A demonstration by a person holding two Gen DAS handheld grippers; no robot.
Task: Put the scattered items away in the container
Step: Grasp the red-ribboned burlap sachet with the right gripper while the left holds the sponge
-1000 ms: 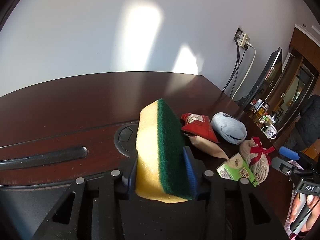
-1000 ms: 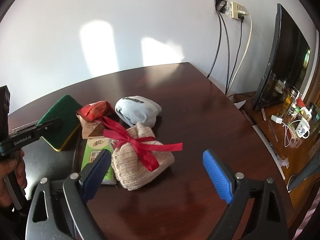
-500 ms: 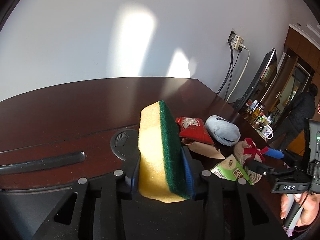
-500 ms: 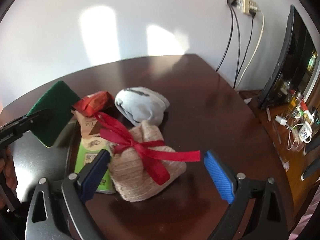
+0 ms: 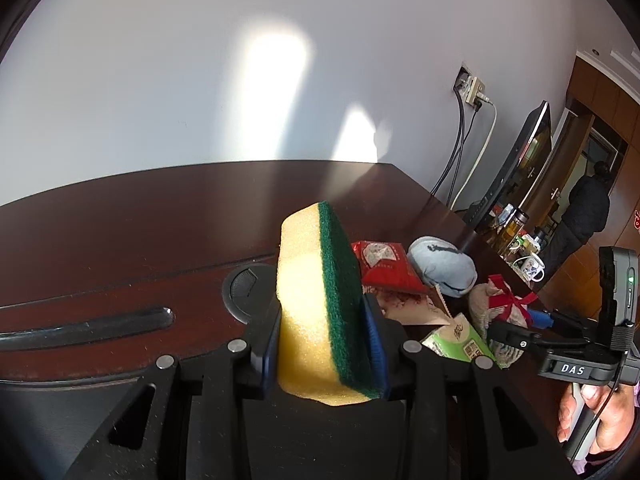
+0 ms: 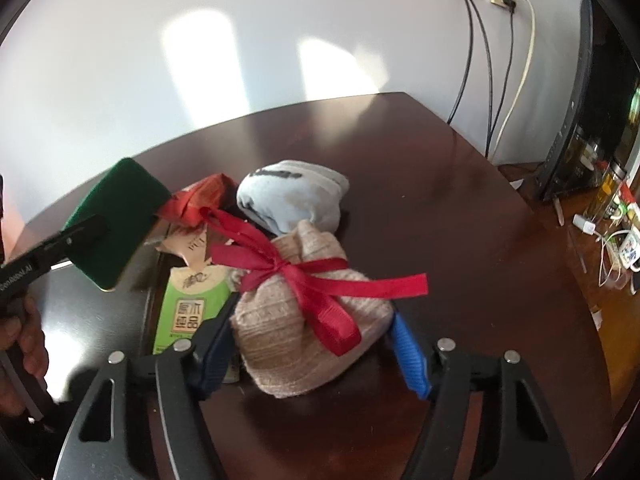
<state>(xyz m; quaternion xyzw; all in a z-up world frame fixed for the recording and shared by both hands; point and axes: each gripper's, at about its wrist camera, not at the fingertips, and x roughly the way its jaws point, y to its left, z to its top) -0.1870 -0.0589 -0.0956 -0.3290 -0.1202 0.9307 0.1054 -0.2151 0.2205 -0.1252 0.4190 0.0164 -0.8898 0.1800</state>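
My left gripper (image 5: 324, 344) is shut on a yellow sponge with a green scouring face (image 5: 320, 300), held upright above the dark wooden table (image 5: 160, 220); the sponge (image 6: 116, 224) also shows at the left of the right wrist view. A beige knit pouch tied with red ribbon (image 6: 296, 332) lies on the table between the jaws of my right gripper (image 6: 312, 328). Those jaws are closing, and both blue pads touch the pouch's sides. The left wrist view has the pouch (image 5: 484, 308) and right gripper (image 5: 520, 324) at its right.
Behind the pouch lie a light blue sock bundle (image 6: 292, 196), a red packet (image 6: 200, 200), a brown paper packet (image 6: 188, 248) and a green carton (image 6: 188, 308). A round cable grommet (image 5: 244, 284) is set in the table. A side shelf with a monitor (image 6: 576, 120) stands right.
My right gripper has come forward over the beige pouch and its jaws have narrowed from wide apart onto the pouch's sides. The left gripper keeps holding the sponge in place.
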